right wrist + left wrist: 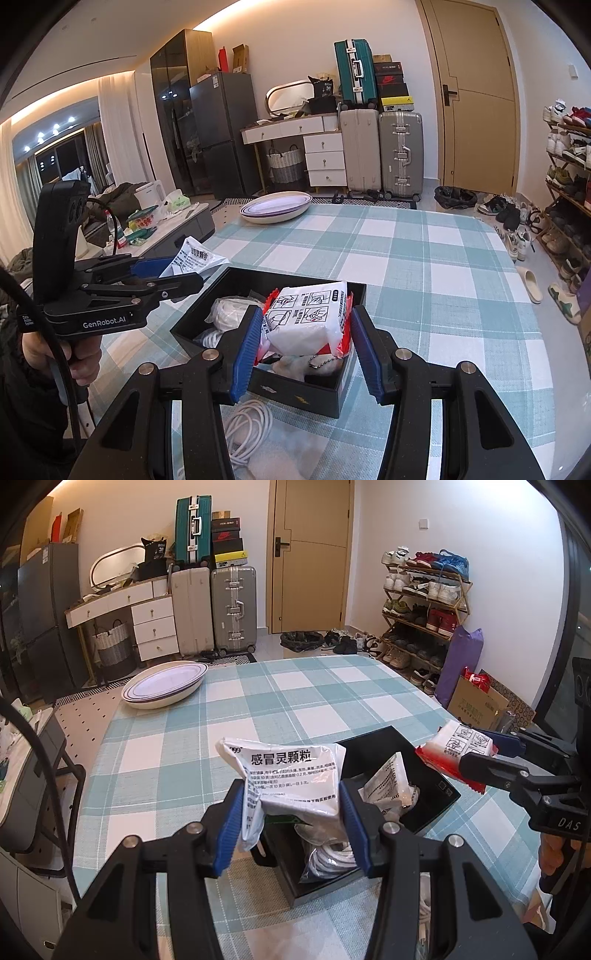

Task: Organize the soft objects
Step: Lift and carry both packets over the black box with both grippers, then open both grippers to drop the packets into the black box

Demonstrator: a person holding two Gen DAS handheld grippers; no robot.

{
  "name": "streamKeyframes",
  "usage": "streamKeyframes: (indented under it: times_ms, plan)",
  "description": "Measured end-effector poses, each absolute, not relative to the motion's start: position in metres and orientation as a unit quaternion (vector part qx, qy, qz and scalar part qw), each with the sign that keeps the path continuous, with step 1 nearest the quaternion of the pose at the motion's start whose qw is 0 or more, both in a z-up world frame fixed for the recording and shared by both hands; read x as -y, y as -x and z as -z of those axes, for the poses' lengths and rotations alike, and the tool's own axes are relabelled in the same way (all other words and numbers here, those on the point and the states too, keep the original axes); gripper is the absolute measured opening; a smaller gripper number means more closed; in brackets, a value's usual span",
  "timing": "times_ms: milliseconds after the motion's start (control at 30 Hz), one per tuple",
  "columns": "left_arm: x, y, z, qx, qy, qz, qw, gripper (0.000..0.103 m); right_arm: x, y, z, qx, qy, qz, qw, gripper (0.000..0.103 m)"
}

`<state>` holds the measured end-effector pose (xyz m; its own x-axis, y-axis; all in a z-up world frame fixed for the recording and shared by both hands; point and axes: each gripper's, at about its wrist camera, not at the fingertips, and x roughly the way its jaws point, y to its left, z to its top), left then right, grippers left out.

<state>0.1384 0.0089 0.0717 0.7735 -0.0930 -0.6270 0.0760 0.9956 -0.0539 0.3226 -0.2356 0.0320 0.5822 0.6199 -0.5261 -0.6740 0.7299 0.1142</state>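
A: What is the left gripper (293, 812) holding?

B: A white packet (288, 775). It is shiny and crinkly, with black writing on it. The two blue pads pinch it from both sides, so it bends in the middle. It hangs in the air over the black box (424, 771).

A: And the right gripper (308, 339)?

B: That one pinches a white pack with red edges (308, 314). The pack looks soft and puffy, like a little pillow in clear plastic, with small drawings on top. The left blue pad presses flat on it and the red edge on the right reaches the other pad. It is also up over the box.

A: What is the box like?

B: It is square, dark and stiff, with straight walls. Inside are more soft white packets, a bag with a white cord, and a little ball chain (319, 360).

A: What is under the box?

B: A tablecloth (295, 698) with blue-green and white squares. It looks woven and a bit rough. A loose white cable (247, 428) is curled up on it just beside the box.

A: Anything else on the table?

B: Far off at the back edge sit smooth oval plates (164, 688), stacked, white with thin dark rings.
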Motion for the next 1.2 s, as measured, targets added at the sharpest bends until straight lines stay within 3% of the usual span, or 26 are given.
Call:
streamKeyframes:
  times_ms: [1200]
  plan:
    - [0.012, -0.183, -0.033, -0.382, -0.005, 0.064, 0.922, 0.050, 0.183, -0.380, 0.009, -0.339, 0.097, -0.341, 0.872, 0.050]
